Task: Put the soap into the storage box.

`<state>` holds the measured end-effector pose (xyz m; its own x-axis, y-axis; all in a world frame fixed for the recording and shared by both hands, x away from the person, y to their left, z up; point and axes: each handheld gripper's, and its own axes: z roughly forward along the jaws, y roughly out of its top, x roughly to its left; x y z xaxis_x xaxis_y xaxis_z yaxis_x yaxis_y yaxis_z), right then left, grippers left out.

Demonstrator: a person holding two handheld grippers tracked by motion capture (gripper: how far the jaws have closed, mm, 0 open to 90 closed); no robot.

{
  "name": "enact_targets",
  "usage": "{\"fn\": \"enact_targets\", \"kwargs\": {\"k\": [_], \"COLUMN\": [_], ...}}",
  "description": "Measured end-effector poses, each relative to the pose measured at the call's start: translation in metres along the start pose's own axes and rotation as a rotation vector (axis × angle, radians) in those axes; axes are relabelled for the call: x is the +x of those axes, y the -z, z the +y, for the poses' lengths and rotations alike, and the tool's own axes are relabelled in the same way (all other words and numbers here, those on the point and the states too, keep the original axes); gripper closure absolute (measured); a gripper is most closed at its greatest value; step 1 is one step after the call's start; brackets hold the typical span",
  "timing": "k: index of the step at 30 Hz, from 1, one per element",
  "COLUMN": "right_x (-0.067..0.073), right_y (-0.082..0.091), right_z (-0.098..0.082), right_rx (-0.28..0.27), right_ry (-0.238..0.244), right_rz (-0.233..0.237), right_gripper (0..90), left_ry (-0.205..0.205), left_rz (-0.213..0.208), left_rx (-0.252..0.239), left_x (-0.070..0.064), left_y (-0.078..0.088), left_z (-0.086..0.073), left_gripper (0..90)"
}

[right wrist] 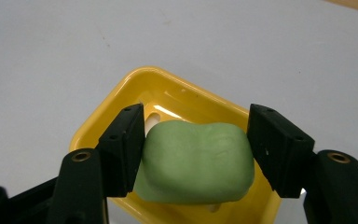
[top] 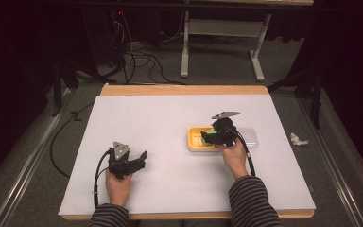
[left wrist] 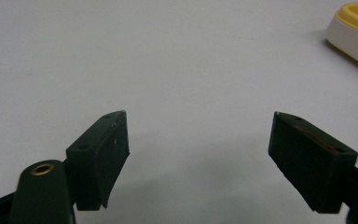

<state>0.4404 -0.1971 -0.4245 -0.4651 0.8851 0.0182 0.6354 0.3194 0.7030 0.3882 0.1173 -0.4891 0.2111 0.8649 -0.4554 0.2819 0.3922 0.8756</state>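
Green soap bar (right wrist: 196, 161) sits over the yellow dish (right wrist: 121, 109) at lower centre of the right gripper view, long axis running side to side between the right gripper (right wrist: 196, 154) fingers (both pads touching its ends). Left gripper (left wrist: 198, 158) fingers gape wide, empty, above the table (left wrist: 168, 60).

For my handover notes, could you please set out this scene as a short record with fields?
Held item: soft green rounded soap-like block, between the right gripper jaws, both pads at its sides
Beneath it: glossy yellow plastic dish
Beside the dish: clear plastic lid
Left gripper: open, holding nothing, over the white table sheet
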Motion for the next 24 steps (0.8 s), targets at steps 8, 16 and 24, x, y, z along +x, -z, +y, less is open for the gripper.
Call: {"fn": "enact_targets", "kwargs": {"k": [8, 16, 24], "right_x": [-0.001, -0.002, -0.005], "right_y": [-0.010, -0.013, -0.013], "right_z": [-0.001, -0.001, -0.001], "right_rx": [0.018, 0.016, 0.009], "right_ry": [0.009, 0.001, -0.004], "right_rz": [-0.041, -0.048, -0.051], "right_gripper": [31.8, 28.3, 28.8], "left_ry": [0.000, 0.002, 0.001], "left_rz": [0.001, 0.002, 0.004], "left_rx": [0.001, 0.001, 0.003], "left_x": [0.000, 0.000, 0.000], "left_y": [0.000, 0.000, -0.001], "left_z": [0.000, 0.000, 0.000], "left_gripper": [20.9, 21.0, 21.2]}}
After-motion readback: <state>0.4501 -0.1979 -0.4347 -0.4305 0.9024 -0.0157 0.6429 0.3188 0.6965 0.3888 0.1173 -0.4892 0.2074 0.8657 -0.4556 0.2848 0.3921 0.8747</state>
